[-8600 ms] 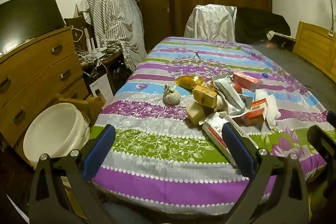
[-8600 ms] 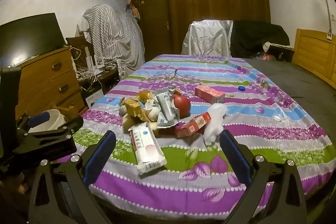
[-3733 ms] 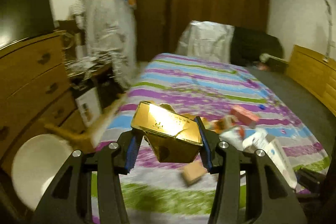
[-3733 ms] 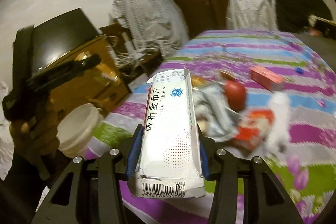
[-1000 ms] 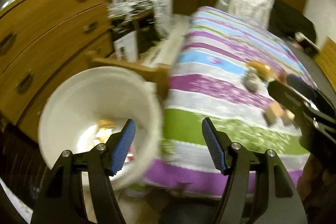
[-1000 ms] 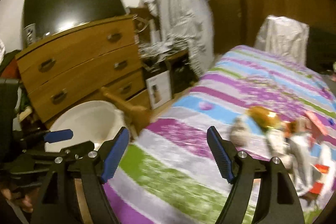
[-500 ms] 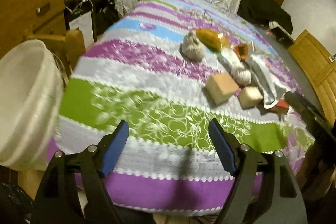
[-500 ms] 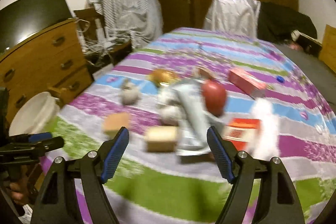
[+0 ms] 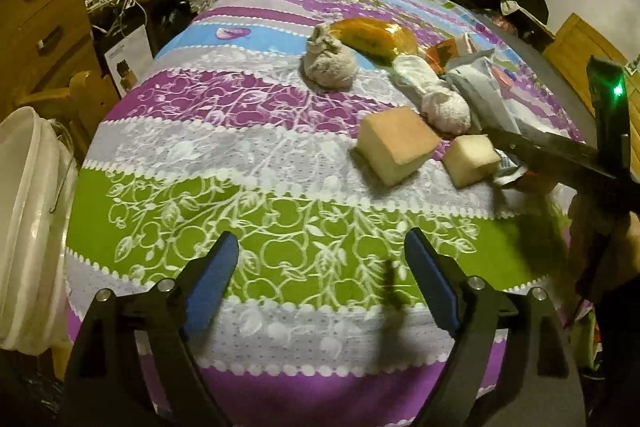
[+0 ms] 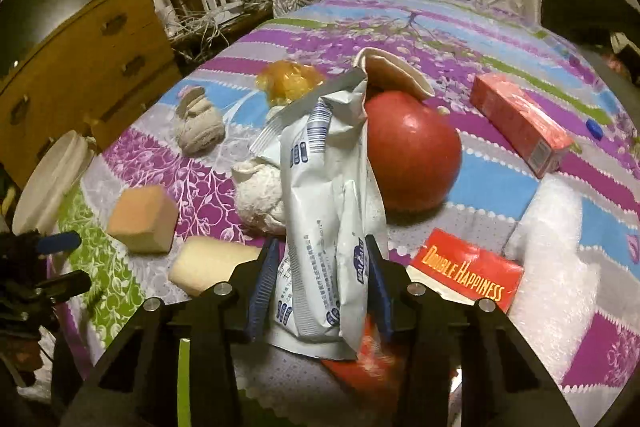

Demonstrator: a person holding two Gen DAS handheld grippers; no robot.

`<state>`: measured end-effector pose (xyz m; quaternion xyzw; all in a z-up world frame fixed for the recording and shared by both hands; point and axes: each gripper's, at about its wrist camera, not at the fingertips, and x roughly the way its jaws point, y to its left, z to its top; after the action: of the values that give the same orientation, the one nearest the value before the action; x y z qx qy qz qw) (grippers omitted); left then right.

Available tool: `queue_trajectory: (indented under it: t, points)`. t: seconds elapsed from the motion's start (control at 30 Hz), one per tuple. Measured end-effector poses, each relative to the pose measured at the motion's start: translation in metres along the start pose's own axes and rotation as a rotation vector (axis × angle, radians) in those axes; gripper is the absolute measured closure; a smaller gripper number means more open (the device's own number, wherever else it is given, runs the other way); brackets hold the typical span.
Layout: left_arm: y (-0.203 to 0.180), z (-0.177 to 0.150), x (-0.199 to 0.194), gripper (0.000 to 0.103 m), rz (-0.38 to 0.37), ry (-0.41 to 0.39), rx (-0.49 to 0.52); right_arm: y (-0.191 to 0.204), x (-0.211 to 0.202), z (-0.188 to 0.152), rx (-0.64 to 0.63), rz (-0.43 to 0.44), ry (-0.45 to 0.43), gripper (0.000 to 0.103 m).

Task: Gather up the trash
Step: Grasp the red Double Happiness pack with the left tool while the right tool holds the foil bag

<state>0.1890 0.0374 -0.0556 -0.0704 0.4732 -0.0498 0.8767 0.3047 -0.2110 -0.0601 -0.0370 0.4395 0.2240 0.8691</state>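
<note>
Looking along our right gripper (image 10: 322, 279), we see its blue pads on both sides of a crumpled white wrapper (image 10: 328, 187); the jaws have just been closing and now stand narrow, pressing on the wrapper. We take this wrapper as our landmark. It lies on the striped bedspread (image 10: 500, 39), and a red apple (image 10: 412, 151) touches it on the right. In front of the apple and to the right of the wrapper lies a red carton (image 10: 468, 275) marked "Double Happiness", and a second red box (image 10: 520, 119) lies well beyond it. Left of the wrapper we see a cloth ball (image 10: 260, 195) touching it, then a pale foam block (image 10: 208, 263) and an orange-topped foam block (image 10: 144, 219). Our left gripper (image 9: 320, 279) hangs over the green stripe, left of the wrapper, well apart from the blocks; its jaws have just been opening and stand wide with nothing between them. Far to the left of the wrapper, beside the bed, stands the white bucket (image 9: 24, 227).
</note>
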Motion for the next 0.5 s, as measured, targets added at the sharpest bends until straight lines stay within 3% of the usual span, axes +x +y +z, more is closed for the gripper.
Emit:
queue_trajectory:
  t: [0.03,0.13,0.3,0.5]
  points:
    - [-0.003,0.001,-0.001,0.021,-0.003,-0.001,0.007,0.0,-0.009,-0.001,0.023,0.031,-0.019,0.069]
    - [-0.02,0.004,-0.009,0.021,-0.03,-0.025,0.064,-0.009,-0.073,-0.015,0.136,0.113,-0.165,0.069]
    - [-0.072,0.015,-0.014,0.021,-0.103,-0.072,0.22,-0.055,-0.16,-0.061,0.356,0.119,-0.339,0.069]
    - [-0.155,0.029,0.01,0.021,-0.241,-0.059,0.367,-0.088,-0.186,-0.126,0.514,0.063,-0.352,0.069]
